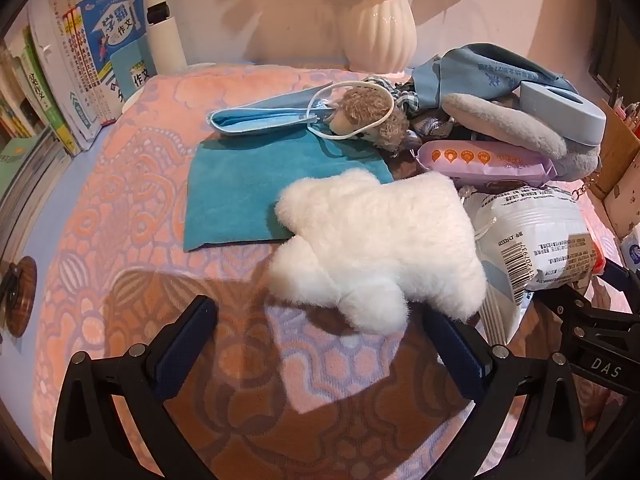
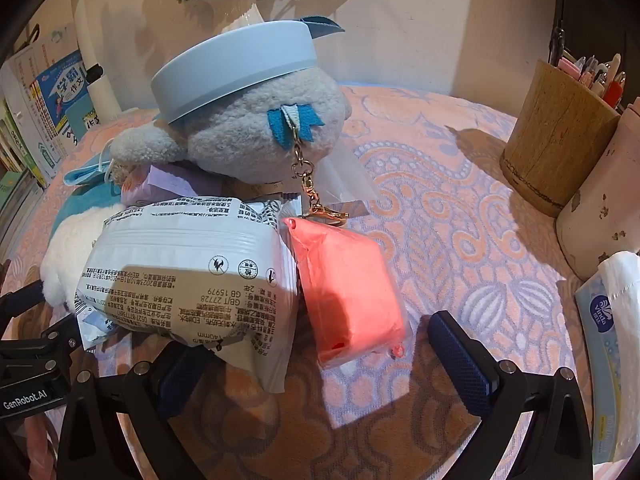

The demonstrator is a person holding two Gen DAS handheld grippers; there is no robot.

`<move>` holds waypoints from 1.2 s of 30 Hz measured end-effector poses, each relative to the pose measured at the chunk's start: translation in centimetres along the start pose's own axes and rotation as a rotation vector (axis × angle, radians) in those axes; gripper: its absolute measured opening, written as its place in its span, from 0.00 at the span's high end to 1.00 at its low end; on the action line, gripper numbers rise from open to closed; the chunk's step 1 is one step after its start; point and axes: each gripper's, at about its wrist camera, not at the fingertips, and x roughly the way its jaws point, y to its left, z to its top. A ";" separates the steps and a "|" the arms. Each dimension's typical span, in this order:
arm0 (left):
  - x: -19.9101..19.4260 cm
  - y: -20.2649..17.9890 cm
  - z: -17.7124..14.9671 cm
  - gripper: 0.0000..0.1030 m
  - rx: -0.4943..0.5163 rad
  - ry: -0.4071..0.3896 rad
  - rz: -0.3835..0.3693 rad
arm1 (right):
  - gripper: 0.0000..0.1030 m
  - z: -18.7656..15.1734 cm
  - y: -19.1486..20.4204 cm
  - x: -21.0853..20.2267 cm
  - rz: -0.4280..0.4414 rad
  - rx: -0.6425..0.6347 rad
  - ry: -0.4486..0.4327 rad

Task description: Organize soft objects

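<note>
- Bench (image 1: 120, 208) was covered by a pink-and-lilac patterned cloth; soft items were piled toward the back and middle of it.
- Left view alone showed the bench's left half: open cloth left of the pile, a row of books (image 1: 84, 80) standing along the left edge, a white vase (image 1: 380, 36) at the back wall.
- Right view alone showed the right half: a wide bare stretch of cloth right of the pile, ending at a wooden pen cup (image 2: 556, 136), a pink container (image 2: 604, 208) and a tissue pack (image 2: 608, 344) at the right edge.
- Grey plush (image 2: 260, 128) with a blue hat sat at the back of the pile; its gold clasp chain hung down, reaching the top of the coral pouch.
- White fluffy pillow (image 1: 380, 248) lay partly on the teal cloth (image 1: 240, 192), its near lobe just ahead of the left tongs.
- White printed pack (image 2: 188, 272) leaned right of the pillow, overhanging the right tongs' inner finger.
- Coral pouch (image 2: 344, 280) touched the pack's right side, its near end between the right fingers' line.
- Purple wipes pack (image 1: 484, 160), small brown plush (image 1: 372, 120) and blue face mask (image 1: 264, 116) lay behind; clear in left view, mostly hidden in right.
- Left tongs (image 1: 320, 344): wide apart, gripping nothing.
- Right tongs (image 2: 316, 360): wide apart, gripping nothing.
</note>
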 end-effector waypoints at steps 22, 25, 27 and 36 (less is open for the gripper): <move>-16.0 0.7 -5.2 0.01 -0.031 -0.315 -0.064 | 0.00 -6.4 0.2 -13.9 0.027 -0.021 -0.164; -18.1 -0.2 -5.7 0.01 -0.020 -0.360 -0.023 | 0.00 -6.4 -0.1 -16.1 0.024 -0.004 -0.204; -19.1 -0.7 -6.2 0.01 -0.028 -0.366 -0.026 | 0.00 -6.5 -0.2 -17.5 0.028 0.004 -0.228; -20.8 -2.7 -7.2 0.01 -0.055 -0.403 -0.048 | 0.00 -6.8 0.4 -19.8 -0.024 -0.006 -0.280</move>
